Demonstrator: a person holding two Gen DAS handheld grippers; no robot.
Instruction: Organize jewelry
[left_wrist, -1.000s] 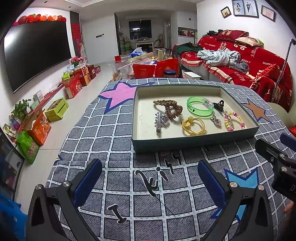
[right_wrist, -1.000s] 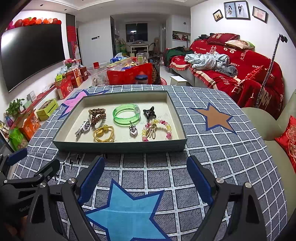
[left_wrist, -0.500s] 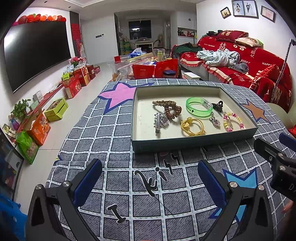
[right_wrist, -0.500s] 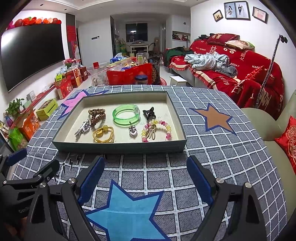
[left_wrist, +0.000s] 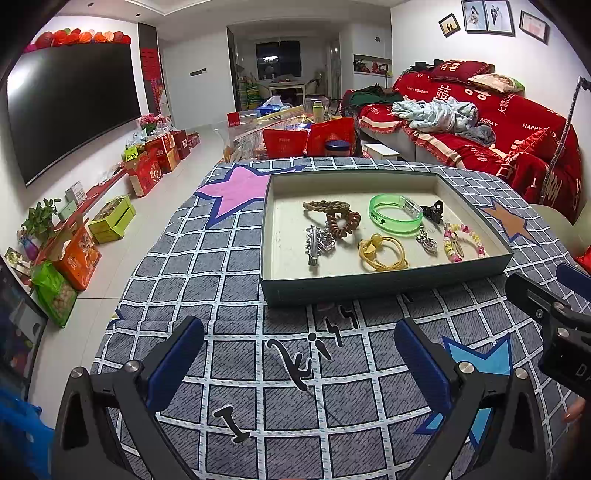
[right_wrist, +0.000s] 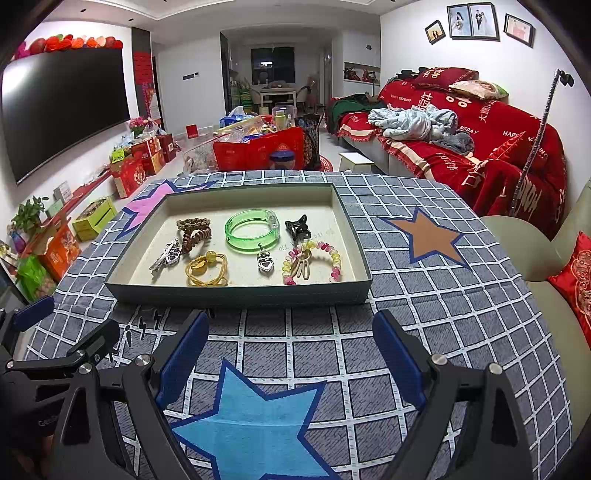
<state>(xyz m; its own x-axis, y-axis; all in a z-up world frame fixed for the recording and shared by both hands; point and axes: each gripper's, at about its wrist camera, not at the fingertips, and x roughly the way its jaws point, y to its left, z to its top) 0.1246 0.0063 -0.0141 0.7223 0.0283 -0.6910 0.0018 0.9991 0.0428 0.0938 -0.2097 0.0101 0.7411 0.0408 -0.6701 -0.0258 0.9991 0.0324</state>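
The left gripper (left_wrist: 299, 349) hangs wide apart and empty above the checked worktop (left_wrist: 229, 254). Ahead, the shallow tray (right_wrist: 236, 293) holds a silver clip (right_wrist: 165, 255), yellow hair tie (right_wrist: 207, 269), green bangle (right_wrist: 251, 229) and beaded bracelet (right_wrist: 314, 260). The right gripper (right_wrist: 291, 341) also gapes, empty.

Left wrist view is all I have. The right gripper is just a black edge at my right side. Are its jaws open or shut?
Observer: Open. The right wrist view shows the right gripper with nothing between its blue pads, over the light blue star on the grey checked cloth.
Operator: Is the black claw clip touching the translucent green bangle? They overlap here.
Observer: No. From the right wrist, the clip lies just apart from the bangle, to its right, on the floor of the grey-green cardboard tray.
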